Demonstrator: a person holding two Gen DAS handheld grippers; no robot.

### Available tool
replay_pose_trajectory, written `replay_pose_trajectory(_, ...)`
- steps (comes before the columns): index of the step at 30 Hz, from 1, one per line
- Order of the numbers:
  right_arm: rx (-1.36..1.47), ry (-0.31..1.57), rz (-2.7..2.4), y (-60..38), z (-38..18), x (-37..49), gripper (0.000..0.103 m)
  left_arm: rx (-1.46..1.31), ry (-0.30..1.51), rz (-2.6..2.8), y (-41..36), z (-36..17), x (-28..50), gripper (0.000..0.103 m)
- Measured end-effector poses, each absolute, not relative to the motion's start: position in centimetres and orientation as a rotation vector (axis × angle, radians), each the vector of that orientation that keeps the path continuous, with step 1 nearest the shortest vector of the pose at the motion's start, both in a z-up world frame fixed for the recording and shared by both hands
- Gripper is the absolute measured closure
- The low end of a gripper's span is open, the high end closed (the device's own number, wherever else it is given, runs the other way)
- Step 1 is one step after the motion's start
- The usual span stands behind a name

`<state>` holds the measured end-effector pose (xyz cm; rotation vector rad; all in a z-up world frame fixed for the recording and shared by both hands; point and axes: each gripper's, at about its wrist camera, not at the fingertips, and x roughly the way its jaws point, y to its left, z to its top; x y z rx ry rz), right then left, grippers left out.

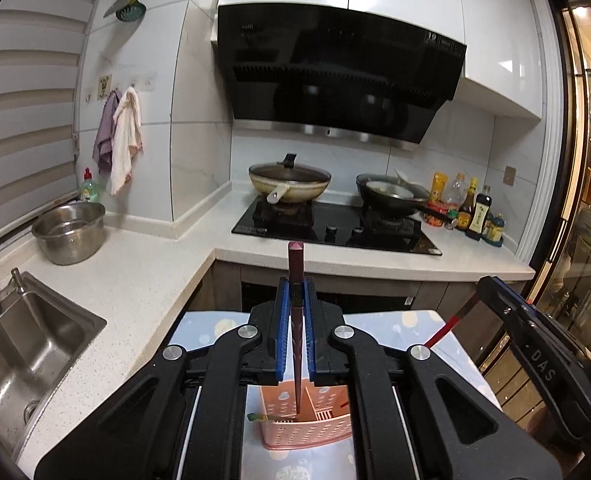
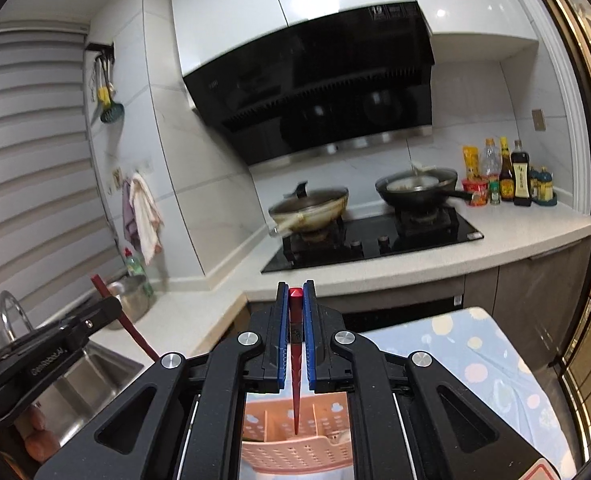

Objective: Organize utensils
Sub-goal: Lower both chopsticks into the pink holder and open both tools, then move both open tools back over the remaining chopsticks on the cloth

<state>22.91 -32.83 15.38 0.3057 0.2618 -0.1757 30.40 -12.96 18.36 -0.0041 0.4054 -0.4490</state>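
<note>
My left gripper (image 1: 296, 284) is shut on a dark maroon chopstick (image 1: 296, 260). The stick stands upright, and its thin tip hangs over a pink slotted utensil basket (image 1: 307, 432) on a table with a pale blue cloth (image 1: 207, 332). My right gripper (image 2: 295, 286) is shut on a bright red chopstick (image 2: 295, 380), whose tip points down into a compartment of the same basket (image 2: 295, 452). Each gripper shows in the other's view: the right gripper (image 1: 485, 286) with its red stick (image 1: 451, 324), and the left gripper (image 2: 111, 304) with its maroon stick (image 2: 133, 332).
A white L-shaped counter lies ahead with a steel sink (image 1: 27, 344) and a steel pot (image 1: 69, 232) on the left. A black hob (image 1: 335, 228) carries two pans under a black hood. Sauce bottles (image 2: 515, 180) stand at the right end. A glass door (image 1: 587, 160) is at the far right.
</note>
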Motion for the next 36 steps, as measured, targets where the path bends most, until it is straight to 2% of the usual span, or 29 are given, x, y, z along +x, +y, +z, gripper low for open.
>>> replay_pose_trajectory(10, 0.284, 0.350, -0.180, -32.3, 11.8, 24.6, 0.095, 0.002, 0.473, -0.440, -13.4, 14.9, 31.9, 0.096)
replay_pose_trajectory(11, 0.280, 0.347, -0.180, -32.3, 11.8, 24.6, 0.090, 0.001, 0.471, -0.433, -13.3, 14.9, 31.9, 0.095)
replay_pose_trajectory(12, 0.273, 0.344, -0.184, -32.1, 11.8, 24.5, 0.081, 0.000, 0.468, -0.421, -13.2, 14.9, 31.7, 0.093)
replay_pose_trajectory(14, 0.266, 0.329, -0.191, -31.9, 11.9, 23.7, 0.064, -0.009, 0.461, -0.398, -12.8, 15.0, 31.4, 0.066)
replay_pose_trajectory(15, 0.264, 0.321, -0.192, -31.7, 12.0, 23.3, 0.062, -0.014, 0.451, -0.391, -12.5, 15.1, 31.2, 0.062)
replay_pose_trajectory(19, 0.260, 0.314, -0.188, -31.3, 12.3, 21.2, 0.060, -0.015, 0.446, -0.390, -11.5, 15.5, 29.6, 0.058)
replay_pose_trajectory(28, 0.248, 0.393, -0.182, -29.4, 10.1, 13.6, 0.055, 0.042, 0.481, -0.383, -8.6, 13.7, 23.2, 0.031)
replay_pose_trajectory(36, 0.293, 0.572, -0.201, -27.7, 3.6, 5.4, 0.055, 0.078, 0.649, -0.397, -5.8, 6.3, 16.7, 0.030)
